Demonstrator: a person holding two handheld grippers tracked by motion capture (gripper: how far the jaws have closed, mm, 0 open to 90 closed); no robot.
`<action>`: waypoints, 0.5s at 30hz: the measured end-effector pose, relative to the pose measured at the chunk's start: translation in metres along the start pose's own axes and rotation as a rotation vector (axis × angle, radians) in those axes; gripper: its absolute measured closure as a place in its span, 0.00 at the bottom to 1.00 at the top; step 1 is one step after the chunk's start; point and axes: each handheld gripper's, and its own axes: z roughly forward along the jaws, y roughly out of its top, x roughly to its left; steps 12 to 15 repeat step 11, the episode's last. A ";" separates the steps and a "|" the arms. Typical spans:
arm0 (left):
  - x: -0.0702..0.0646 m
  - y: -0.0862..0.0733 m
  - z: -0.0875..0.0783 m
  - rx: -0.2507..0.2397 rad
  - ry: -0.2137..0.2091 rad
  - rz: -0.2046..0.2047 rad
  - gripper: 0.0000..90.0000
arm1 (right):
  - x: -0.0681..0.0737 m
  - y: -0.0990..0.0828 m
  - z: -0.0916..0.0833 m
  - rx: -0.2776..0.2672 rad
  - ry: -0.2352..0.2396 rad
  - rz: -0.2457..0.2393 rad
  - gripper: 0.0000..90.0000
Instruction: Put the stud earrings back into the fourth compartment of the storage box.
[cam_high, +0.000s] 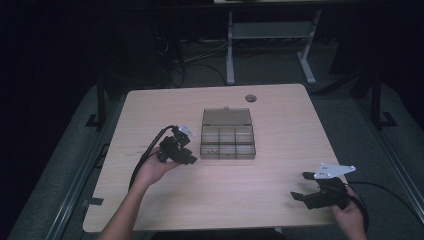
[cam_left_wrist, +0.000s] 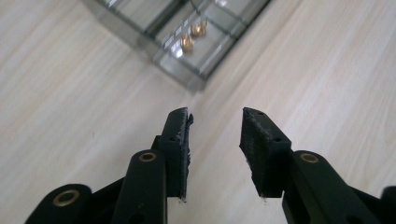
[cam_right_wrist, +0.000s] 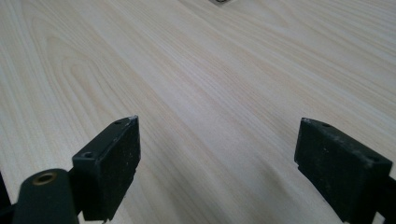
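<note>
Standing at the pale wooden table (cam_high: 150, 107), I see the person's left hand (cam_high: 150, 170) holding the black two-jaw left gripper (cam_high: 192, 152) close to the left front corner of the shallow, smoky transparent plastic compartment box (cam_high: 227, 142). Its jaws are partly apart, with a narrow gap between the pads, and nothing is between them; they point at the corner of the box but do not touch it. In the left gripper view, two small brass-coloured metal pieces (cam_left_wrist: 192, 36) lie in the corner compartment of the box, just beyond the jaw tips. The box sits near the middle of the table, its lid folded back flat toward the far edge. Beyond it, a small dark round cap (cam_high: 250, 98) is set in the tabletop near the far side. At the right, near the front edge and well apart from the box, the person's right hand (cam_high: 350, 217) holds the black right gripper (cam_high: 303, 186). Its jaws stand wide apart above bare wood and hold nothing.
</note>
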 end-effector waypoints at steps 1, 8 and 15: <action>0.000 -0.005 -0.002 -0.001 0.001 -0.002 0.68 | 0.000 0.000 0.000 0.000 -0.001 0.003 0.16; -0.008 -0.050 -0.011 -0.065 0.004 -0.049 0.54 | 0.002 0.000 0.001 0.003 -0.007 -0.003 0.16; -0.011 -0.078 -0.012 -0.099 0.012 -0.081 0.45 | 0.002 0.000 0.001 0.005 -0.010 0.004 0.16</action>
